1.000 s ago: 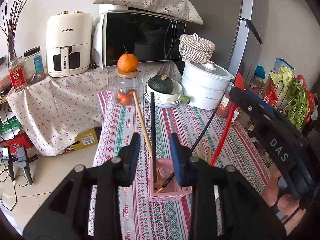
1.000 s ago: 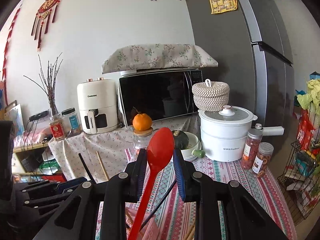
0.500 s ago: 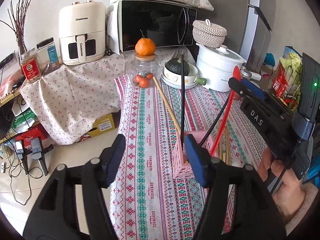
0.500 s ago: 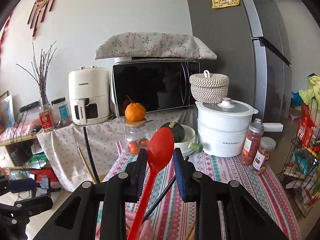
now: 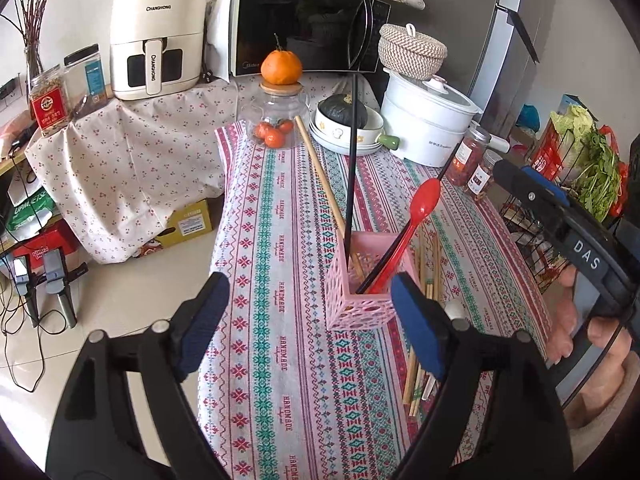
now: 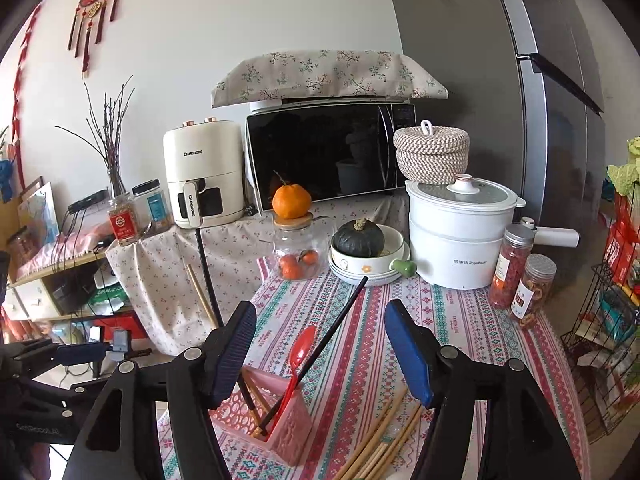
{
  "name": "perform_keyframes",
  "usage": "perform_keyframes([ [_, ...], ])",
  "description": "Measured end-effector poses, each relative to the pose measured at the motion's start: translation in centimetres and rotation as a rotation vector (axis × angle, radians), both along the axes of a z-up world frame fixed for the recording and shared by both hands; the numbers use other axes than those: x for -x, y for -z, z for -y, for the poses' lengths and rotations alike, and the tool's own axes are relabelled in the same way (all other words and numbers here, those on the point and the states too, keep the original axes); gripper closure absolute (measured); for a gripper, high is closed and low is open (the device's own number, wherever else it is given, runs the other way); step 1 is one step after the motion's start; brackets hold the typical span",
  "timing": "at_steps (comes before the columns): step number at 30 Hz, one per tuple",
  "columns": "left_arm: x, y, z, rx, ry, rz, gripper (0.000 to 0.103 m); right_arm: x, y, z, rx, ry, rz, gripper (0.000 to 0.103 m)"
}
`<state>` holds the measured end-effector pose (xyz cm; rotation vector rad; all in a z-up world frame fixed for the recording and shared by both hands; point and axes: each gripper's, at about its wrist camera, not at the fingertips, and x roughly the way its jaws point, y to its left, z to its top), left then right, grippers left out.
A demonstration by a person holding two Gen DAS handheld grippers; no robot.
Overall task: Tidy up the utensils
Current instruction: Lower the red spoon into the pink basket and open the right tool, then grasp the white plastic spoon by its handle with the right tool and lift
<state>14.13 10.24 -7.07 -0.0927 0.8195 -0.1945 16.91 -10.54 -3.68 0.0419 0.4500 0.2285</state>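
A pink perforated holder (image 5: 360, 296) stands on the patterned tablecloth (image 5: 280, 208). In it are a red spoon (image 5: 424, 202), two black chopsticks (image 5: 351, 168) and a wooden chopstick (image 5: 320, 172). My left gripper (image 5: 310, 320) hangs just in front of the holder, jaws opening, pads clear of it. My right gripper (image 6: 320, 348) is above the holder (image 6: 284, 428), jaws opening. The red spoon (image 6: 302, 350) shows between its pads, untouched. Loose wooden chopsticks (image 6: 384, 440) lie on the cloth right of the holder.
At the table's far end stand a glass jar (image 5: 276, 124) with an orange on top, a bowl (image 5: 352, 128) holding a dark squash, a white cooker (image 5: 428, 120) and spice jars (image 5: 464, 156). A wire rack (image 5: 580, 184) of greens stands right; the floor drops off left.
The right gripper has let go of the red spoon, which now stands in the pink holder. Both grippers' jaws have spread wide. The left gripper's pads have come away from the holder's sides.
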Motion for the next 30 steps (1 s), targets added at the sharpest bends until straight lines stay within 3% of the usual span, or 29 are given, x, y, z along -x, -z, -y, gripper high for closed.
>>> perform_keyframes([
  [4, 0.4, 0.9, 0.8, 0.024, 0.04, -0.06, 0.019, 0.9, 0.1, 2.8, 0.022, 0.016, -0.06, 0.025],
  [8, 0.9, 1.5, 1.8, 0.008, 0.063, -0.094, 0.019, 1.1, 1.4, 5.9, 0.013, 0.046, -0.201, 0.023],
  [14, 1.5, 2.3, 3.3, 0.036, 0.098, -0.148, 0.019, 0.4, 4.7, 10.3, -0.034, 0.134, -0.426, 0.023],
  [22, 1.2, 4.5, 6.4, -0.007, 0.15, -0.235, 0.019, -1.6, 10.3, 11.9, -0.073, 0.186, -0.692, 0.024],
  [30, 0.8, 5.2, 6.8, -0.028, 0.162, -0.269, 0.019, -3.9, 15.2, 8.5, -0.076, 0.132, -0.875, 0.049],
])
